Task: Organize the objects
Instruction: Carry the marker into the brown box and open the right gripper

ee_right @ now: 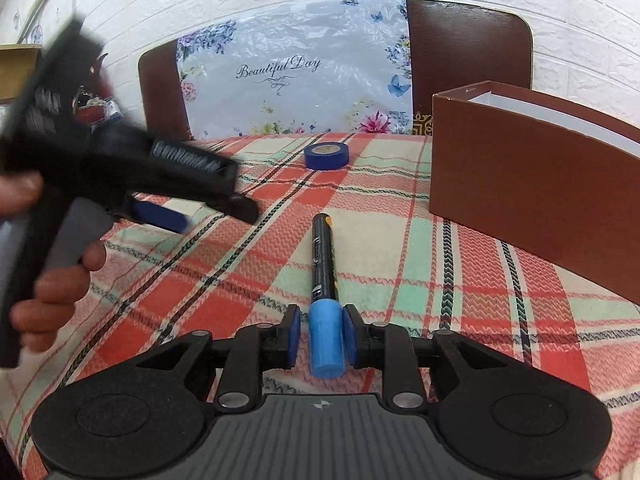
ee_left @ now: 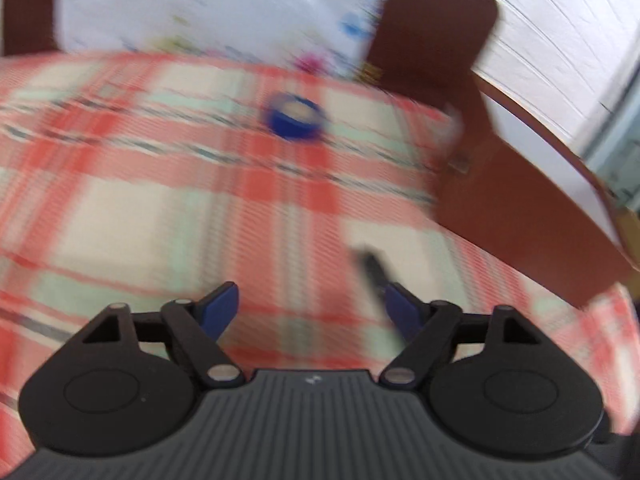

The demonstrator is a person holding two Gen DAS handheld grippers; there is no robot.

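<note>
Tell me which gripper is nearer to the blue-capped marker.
Right. The right gripper has its fingers on either side of the marker's blue cap. The left gripper hangs open above the cloth, off to the marker's left.

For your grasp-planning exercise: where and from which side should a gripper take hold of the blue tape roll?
The tape roll lies flat on the tablecloth, hole upward. Coming from above, grip across its outer rim, or put one finger in the hole and pinch the wall. Nothing touches its sides.

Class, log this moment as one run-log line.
right gripper: around marker's blue cap | left gripper: open, empty | tape roll: on tablecloth | brown box: right
</note>
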